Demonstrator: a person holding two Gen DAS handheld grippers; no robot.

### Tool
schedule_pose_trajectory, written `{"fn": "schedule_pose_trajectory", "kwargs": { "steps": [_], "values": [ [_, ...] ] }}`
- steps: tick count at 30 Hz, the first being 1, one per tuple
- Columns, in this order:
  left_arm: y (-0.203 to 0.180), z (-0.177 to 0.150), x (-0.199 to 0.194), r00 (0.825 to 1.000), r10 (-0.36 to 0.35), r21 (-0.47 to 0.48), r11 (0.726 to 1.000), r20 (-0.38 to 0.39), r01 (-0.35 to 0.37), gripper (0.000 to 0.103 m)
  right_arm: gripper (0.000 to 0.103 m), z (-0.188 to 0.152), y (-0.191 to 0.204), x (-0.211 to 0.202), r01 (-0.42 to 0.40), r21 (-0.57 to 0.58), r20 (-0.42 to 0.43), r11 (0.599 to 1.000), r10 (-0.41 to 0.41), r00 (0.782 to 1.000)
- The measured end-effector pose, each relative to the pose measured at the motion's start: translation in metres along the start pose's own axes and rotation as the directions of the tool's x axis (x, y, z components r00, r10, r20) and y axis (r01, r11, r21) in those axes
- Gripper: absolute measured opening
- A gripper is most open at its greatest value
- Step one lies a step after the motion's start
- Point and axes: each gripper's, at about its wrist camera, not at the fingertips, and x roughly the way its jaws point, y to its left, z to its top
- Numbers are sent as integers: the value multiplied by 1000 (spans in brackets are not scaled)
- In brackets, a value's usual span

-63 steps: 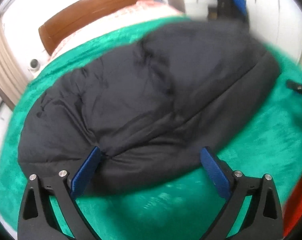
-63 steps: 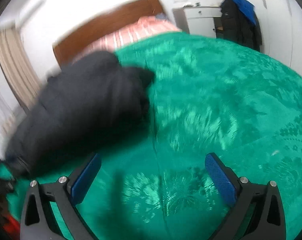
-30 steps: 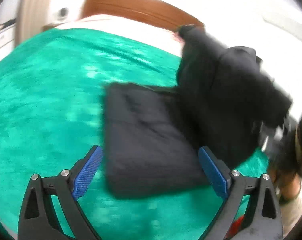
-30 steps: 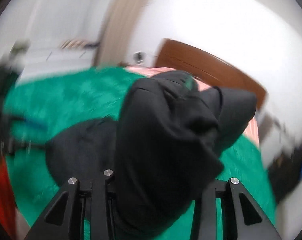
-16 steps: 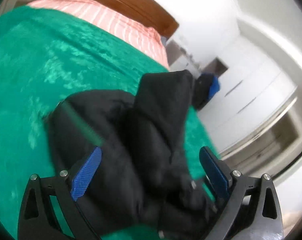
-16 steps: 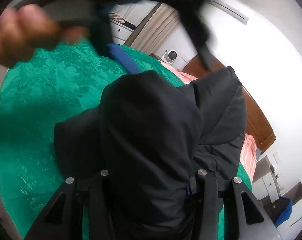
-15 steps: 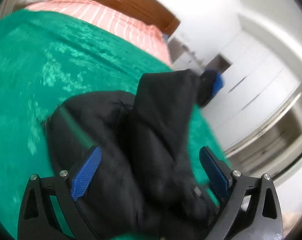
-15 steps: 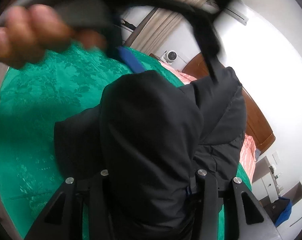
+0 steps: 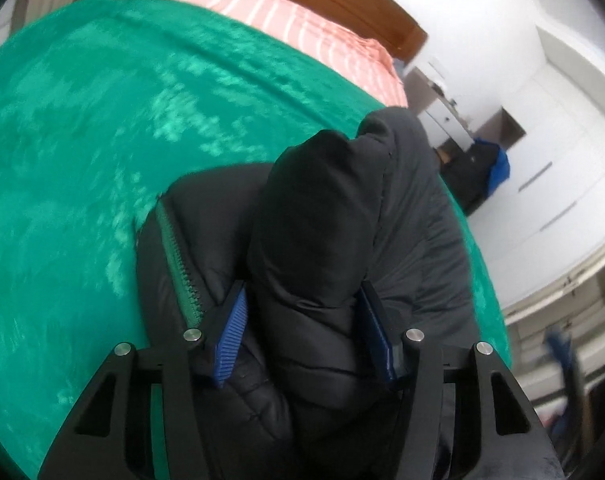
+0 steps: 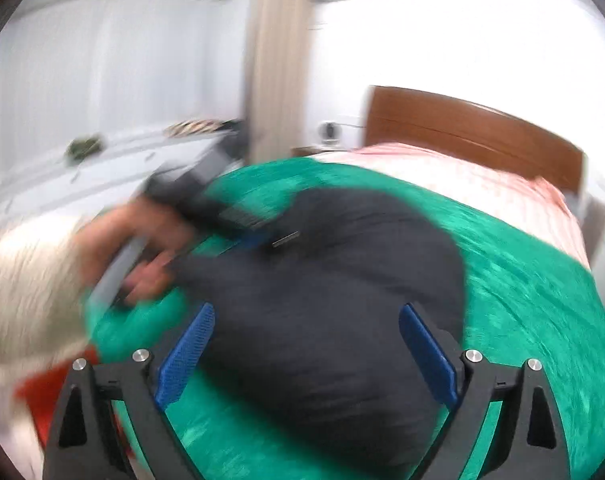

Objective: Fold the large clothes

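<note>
A black padded jacket with a green zipper lies bunched on the green bedspread. My left gripper is shut on a thick fold of the jacket, with its blue pads pressing both sides. In the right wrist view the jacket lies as a dark mound on the bedspread. My right gripper is open and empty, just above the jacket's near edge. The person's left hand and the left gripper show blurred at the jacket's far left side.
A pink striped pillow and a wooden headboard are at the bed's far end. White wardrobes and hanging dark clothes stand past the bed. A curtain and a white dresser are on the other side.
My right gripper has let go of the jacket and opened, and the jacket now lies on the bed. My left gripper has closed on a fold of the jacket.
</note>
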Motion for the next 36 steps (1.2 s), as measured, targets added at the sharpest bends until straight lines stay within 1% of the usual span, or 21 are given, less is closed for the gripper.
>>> {"fn": "schedule_pose_trajectory", "kwargs": {
  "steps": [1,3,6,7,8,9,11,12,13,15,18,21,25,27,29,31,32,33,34,35,36],
  "values": [
    [7,-4,1,1000,-9,-19,1000,2,9,57,93,15,-17,10,22,53,-4,998,-22,1000],
    [14,-10,0,1000,-20,-36,999,9,20,57,94,40,-38,29,11,120,-20,993,-9,1000],
    [16,-20,-1,1000,-23,-41,999,21,24,57,94,74,-45,72,-71,165,-58,984,82,995],
    [15,-21,0,1000,-20,-37,999,23,20,57,94,82,-41,93,-118,162,-80,980,132,988],
    [16,-22,2,1000,-17,-35,999,25,18,57,94,87,-32,114,-146,148,-116,978,164,980],
    [16,-23,4,1000,-17,-35,999,26,18,57,94,89,-24,135,-144,120,-154,982,162,975],
    [18,-23,7,999,-20,-38,999,27,21,58,94,78,-11,178,-89,63,-246,994,102,964],
    [20,-23,9,999,-18,-40,999,29,19,57,95,67,-8,200,-58,65,-305,996,75,949],
    [22,-23,10,999,-11,-42,999,31,12,57,96,56,-8,222,-25,73,-345,997,49,937],
    [29,-23,15,999,-17,-53,998,35,18,57,98,47,-15,239,-13,95,-348,995,46,936],
    [39,-22,25,998,-46,-83,995,43,49,57,102,34,-26,251,-19,144,-356,989,70,932],
    [41,-24,33,997,-50,-84,995,52,54,57,103,26,-27,261,3,116,-354,993,38,934],
    [40,-27,41,998,-21,-65,998,55,24,56,103,15,-16,263,47,46,-321,998,-30,947],
    [38,-27,43,999,1,-62,998,49,2,55,103,10,-11,270,66,15,-314,998,-58,948],
    [32,-26,39,998,33,-53,998,45,-31,55,103,11,-12,270,61,16,-321,998,-53,946],
    [25,-23,30,998,53,-52,997,36,-51,56,103,18,-15,264,46,27,-341,999,-34,939],
    [23,-23,24,998,58,-53,997,33,-56,61,103,22,-15,259,35,30,-350,999,-22,936],
    [21,-23,14,998,56,-53,997,40,-54,70,103,27,-17,251,16,35,-360,999,-2,933],
    [19,-24,-2,996,61,-54,997,64,-58,76,102,35,-19,238,-4,43,-366,999,19,930],
    [18,-26,-18,993,72,-50,996,92,-67,85,102,43,-24,219,-10,60,-357,998,31,934],
    [19,-29,-29,990,84,-46,996,112,-79,91,102,48,-27,204,-10,70,-336,998,33,941]
  ]
}}
